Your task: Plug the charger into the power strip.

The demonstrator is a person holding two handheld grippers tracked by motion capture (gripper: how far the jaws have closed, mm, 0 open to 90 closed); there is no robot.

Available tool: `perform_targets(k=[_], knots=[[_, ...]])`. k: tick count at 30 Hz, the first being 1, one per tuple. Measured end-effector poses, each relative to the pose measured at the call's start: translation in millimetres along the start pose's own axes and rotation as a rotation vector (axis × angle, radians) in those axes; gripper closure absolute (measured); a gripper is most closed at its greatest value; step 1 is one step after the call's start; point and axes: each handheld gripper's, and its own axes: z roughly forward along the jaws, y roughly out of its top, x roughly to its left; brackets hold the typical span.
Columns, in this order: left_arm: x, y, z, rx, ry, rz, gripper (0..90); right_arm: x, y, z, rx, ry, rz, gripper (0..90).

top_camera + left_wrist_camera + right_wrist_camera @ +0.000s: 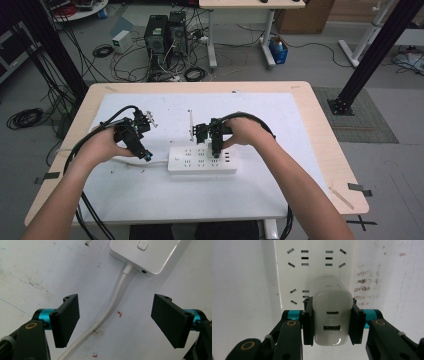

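1. A white power strip (202,159) lies flat near the middle of the desk (320,125), on a white mat (280,190), sockets up. Its cord (110,307) leaves its left end.

2. The right gripper (332,322) is clamped on a white charger (332,317), one jaw on each side face. The grip is square, probably so the charger goes straight down without tilting.

3. In the right gripper view the charger's 2 USB ports face the camera, so its prongs point away, toward the strip. Free socket slots show beyond it. I cannot tell whether the prongs are seated or just above the slots.

4. The left gripper (115,320) hangs with its jaws wide apart and nothing between them, just off the strip's left end, over the cord. The strip's switch (143,244) sits at that end.

5. My guess: the left gripper waits there to steady the strip or cord while the right one works the charger, since a light strip would slide or lift under a push or pull.

6. In the high view, a thin white stick (190,122) stands on the mat just behind the strip; what it is I cannot tell.
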Motion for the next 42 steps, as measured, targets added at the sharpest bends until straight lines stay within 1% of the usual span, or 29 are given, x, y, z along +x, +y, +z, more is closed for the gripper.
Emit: perform_targets(k=[1, 2, 3, 4, 6, 7, 8, 9, 10, 11, 12, 13, 14, 16, 17, 18, 19, 20, 21, 22, 24, 26, 27, 28, 29, 30, 31, 35, 42], knots=[[-0.3, 0.6, -0.7, 0.0, -0.001, 0.005, 22.9, -0.3, 1.3, 1.1, -0.002, -0.005, 0.004, 63.4], [-0.9, 1.2, -1.2, -0.002, -0.002, 0.004, 22.8, 0.0, 2.4, 3.1, 0.0, -0.009, -0.008, 63.4], [-1.3, 1.5, -1.8, -0.003, 0.001, 0.01, 22.8, 0.2, 5.5, 4.0, 0.013, -0.007, 0.005, 63.3], [-1.7, 1.7, -2.7, -0.001, 0.003, 0.017, 22.9, -1.0, 4.7, 4.4, 0.012, -0.002, 0.002, 63.3], [-2.3, 1.3, -3.8, -0.004, 0.004, 0.02, 22.9, -0.8, 2.2, 5.0, -0.007, 0.001, 0.019, 63.1], [-2.0, 1.0, -3.9, -0.007, 0.002, 0.018, 22.9, -1.3, 0.0, 5.6, -0.024, 0.007, 0.017, 62.9], [-0.9, 0.7, -3.7, -0.01, 0.0, 0.019, 22.8, -2.6, 0.7, 5.5, -0.03, 0.005, 0.006, 62.5], [0.3, 0.6, -3.3, -0.009, 0.001, 0.015, 22.8, -3.9, 0.7, 5.7, -0.032, 0.015, 0.011, 61.9], [1.2, 0.3, -2.6, -0.013, 0.004, 0.007, 22.8, -2.6, -1.2, 6.3, -0.032, 0.018, 0.008, 55.3], [2.7, 0.0, -2.9, -0.01, 0.003, 0.014, 22.8, -1.9, -3.6, 7.2, -0.037, 0.009, -0.005, 44.6], [3.5, -0.2, -2.3, -0.018, 0.002, 0.01, 22.8, -2.4, -6.3, 5.2, -0.049, 0.012, 0.05, 33.7], [4.3, -0.3, -2.0, -0.02, 0.001, 0.009, 22.8, -6.1, -10.7, 1.7, -0.08, 0.032, 0.12, 29.9], [5.1, -0.2, -1.6, -0.017, 0.003, 0.009, 22.8, -8.2, -17.0, -4.0, -0.12, 0.045, 0.176, 29.3], [6.6, 0.2, -1.2, -0.012, 0.012, 0.007, 22.9, -10.1, -33.4, -16.1, -0.172, 0.038, 0.278, 24.5], [8.3, 0.6, -1.4, -0.009, 0.021, 0.001, 22.8, -11.3, -40.5, -20.5, -0.177, 0.029, 0.326, 22.1], [9.6, 0.8, -1.4, -0.01, 0.021, -0.003, 22.8, -12.8, -56.5, -29.0, -0.178, -0.001, 0.437, 22.2], [10.2, 1.0, -1.2, -0.012, 0.017, -0.015, 22.8, -14.0, -68.8, -34.0, -0.186, -0.002, 0.505, 22.1], [10.2, 1.0, -1.2, -0.012, 0.017, -0.015, 22.8, -14.0, -68.8, -34.0, -0.186, -0.002, 0.505, 22.1], [13.2, 1.8, -1.6, -0.009, 0.018, -0.027, 22.8, -14.6, -78.3, -37.4, -0.192, 0.002, 0.56, 22.2], [13.9, 2.0, -2.0, -0.008, 0.025, -0.035, 22.7, -14.7, -106.2, -45.3, -0.188, -0.015, 0.71, 22.1], [16.0, 2.3, -3.3, -0.003, 0.04, -0.046, 19.7, -15.1, -131.7, -50.6, -0.192, -0.015, 0.847, 20.2], [17.9, 2.8, -7.3, -0.004, 0.045, -0.05, 19.7, -13.8, -154.4, -54.9, -0.179, -0.023, 0.95, 19.8], [17.9, 2.8, -7.3, -0.004, 0.045, -0.05, 19.7, -13.8, -154.4, -54.9, -0.179, -0.023, 0.95, 19.8], [18.8, 4.1, -12.7, -0.016, 0.052, -0.055, 19.7, -12.7, -164.2, -56.4, -0.168, -0.028, 0.98, 19.8], [19.0, 5.0, -15.6, -0.024, 0.056, -0.059, 19.6, -9.2, -180.6, -60.2, -0.163, -0.046, 1.022, 19.8], [19.2, 6.2, -18.8, -0.028, 0.062, -0.057, 18.8, -7.5, -187.4, -61.9, -0.167, -0.044, 1.049, 19.8], [19.1, 7.2, -21.7, -0.031, 0.065, -0.057, 18.7, -6.0, -193.0, -63.5, -0.174, -0.043, 1.065, 19.7], [17.2, 10.7, -28.5, -0.038, 0.077, -0.049, 18.7, -0.5, -205.7, -68.1, -0.188, -0.05, 1.084, 19.7], [12.8, 13.4, -29.8, -0.035, 0.083, -0.038, 18.7, 1.8, -207.7, -70.1, -0.19, -0.053, 1.086, 19.8]])
